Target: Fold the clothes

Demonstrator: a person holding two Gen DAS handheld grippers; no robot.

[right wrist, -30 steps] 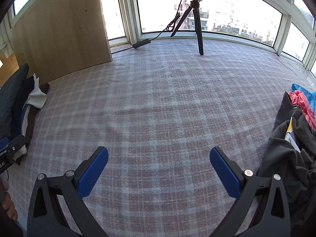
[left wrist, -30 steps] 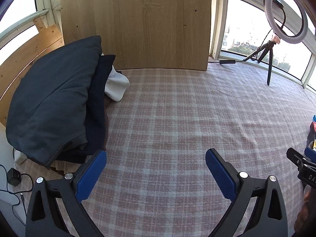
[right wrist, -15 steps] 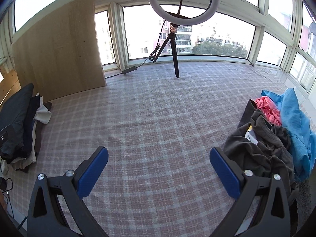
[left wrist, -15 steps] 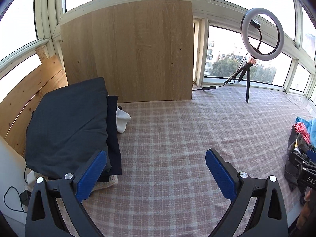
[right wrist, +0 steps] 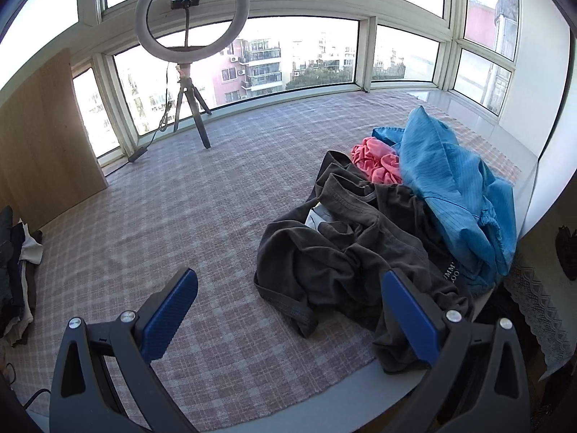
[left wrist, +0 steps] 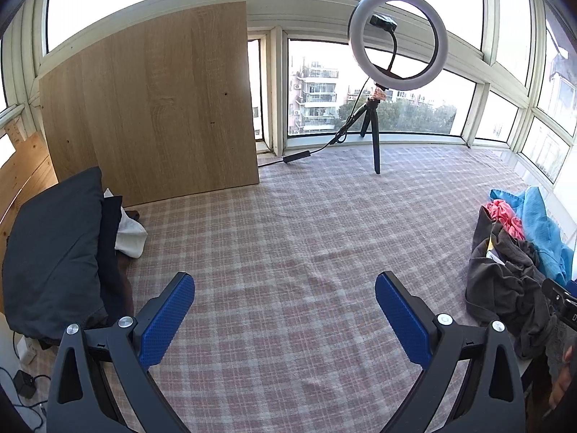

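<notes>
My left hand-held gripper (left wrist: 285,319) and my right hand-held gripper (right wrist: 288,314), both with jaws spread wide and nothing between the blue pads. Each hangs above the pink-and-grey checked cloth covering the tabletop (left wrist: 306,238), touching no garment.

Right side of the tabletop: the heap of unfolded clothes, kept loose at the edge so that single pieces can be drawn from it. The crumpled dark grey garment (right wrist: 335,252) lies nearest to me and on top, its ribbed hem trailing toward the open cloth; behind it sit the bunched pink garment (right wrist: 375,160) and the bright blue ribbed garment (right wrist: 454,187). The right gripper faces this heap with its right finger just in front of the grey fabric, which suggests, in my judgement, that the grey piece is the next to be taken.

Left side: the stack of folded dark navy clothes (left wrist: 54,256), with a white piece (left wrist: 131,234) showing at its far side, set well apart from the heap against the pale wooden board (left wrist: 151,108). The bare middle serves as the folding area.

Rear: white ring light on a black tripod (left wrist: 396,39), standing clear of the work.
</notes>
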